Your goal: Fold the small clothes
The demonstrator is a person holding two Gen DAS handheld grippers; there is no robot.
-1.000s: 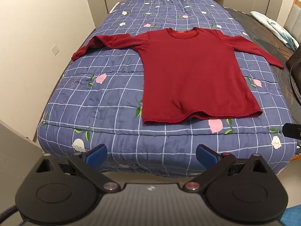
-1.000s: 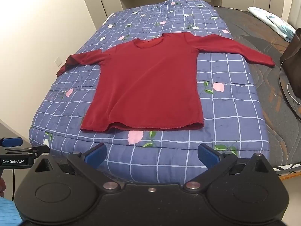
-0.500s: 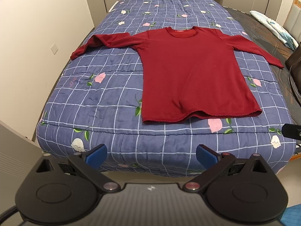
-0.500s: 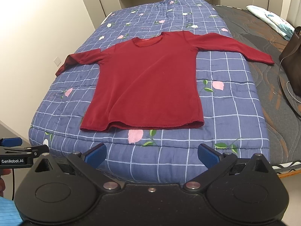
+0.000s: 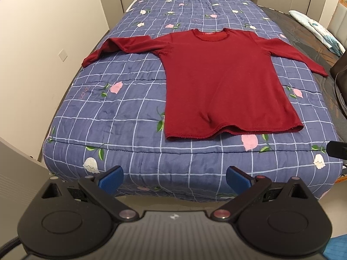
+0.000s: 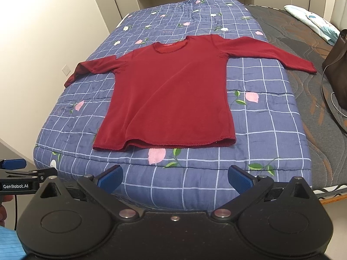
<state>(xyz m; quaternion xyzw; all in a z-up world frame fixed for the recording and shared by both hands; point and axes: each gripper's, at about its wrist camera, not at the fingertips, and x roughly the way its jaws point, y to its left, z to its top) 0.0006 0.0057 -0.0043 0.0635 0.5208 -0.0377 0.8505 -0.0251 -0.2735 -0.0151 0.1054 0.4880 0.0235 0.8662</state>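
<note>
A dark red long-sleeved top [image 5: 223, 82] lies flat and face up on the blue checked quilt [image 5: 121, 112], sleeves spread to both sides, hem toward me. It also shows in the right wrist view [image 6: 171, 99]. My left gripper [image 5: 174, 178] is open and empty, held off the foot of the bed, well short of the hem. My right gripper [image 6: 175, 177] is open and empty, also short of the hem. The left gripper's side [image 6: 19, 174] shows at the left edge of the right wrist view.
The quilt [image 6: 266, 130] covers the left part of a bed; a dark grey mattress [image 6: 303, 82] lies bare on the right. A brown bag [image 6: 338, 73] sits on that side. A cream wall [image 5: 43, 43] runs along the left. A patterned pillow [image 5: 316, 28] lies far right.
Both grippers have moved slightly, so the bed sits a little differently in view. The top has not moved. Both grippers stay open.
</note>
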